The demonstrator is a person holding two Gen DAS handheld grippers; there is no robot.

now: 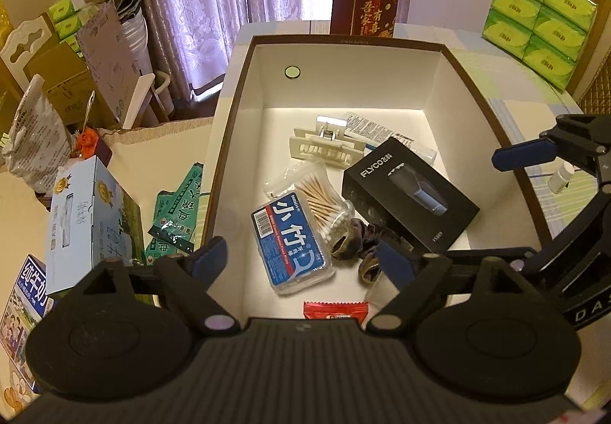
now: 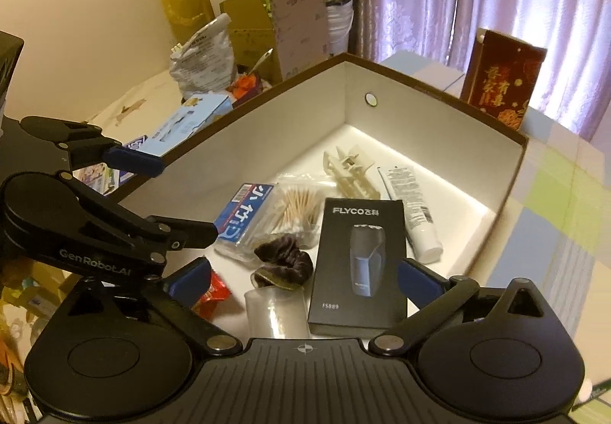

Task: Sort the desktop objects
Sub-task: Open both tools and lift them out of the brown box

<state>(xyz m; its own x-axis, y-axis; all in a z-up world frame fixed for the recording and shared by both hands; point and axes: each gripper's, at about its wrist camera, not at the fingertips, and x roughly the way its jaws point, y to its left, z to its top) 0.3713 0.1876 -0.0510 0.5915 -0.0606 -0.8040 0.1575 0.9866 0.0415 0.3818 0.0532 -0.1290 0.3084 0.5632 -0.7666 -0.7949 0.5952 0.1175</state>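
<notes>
My landmark is the brown-rimmed box. My left claw hangs wide open and empty over its near edge, above the blue floss case. My right claw is also wide open and empty, near the black shaver box. The sorted things already lie inside, so I judge I should lift both claws straight up, to avoid the rim.

The right hand-held gripper hovers wide open over the white box, above a black FLYCO carton, a dark scrunchie and what may be a tape roll.
</notes>
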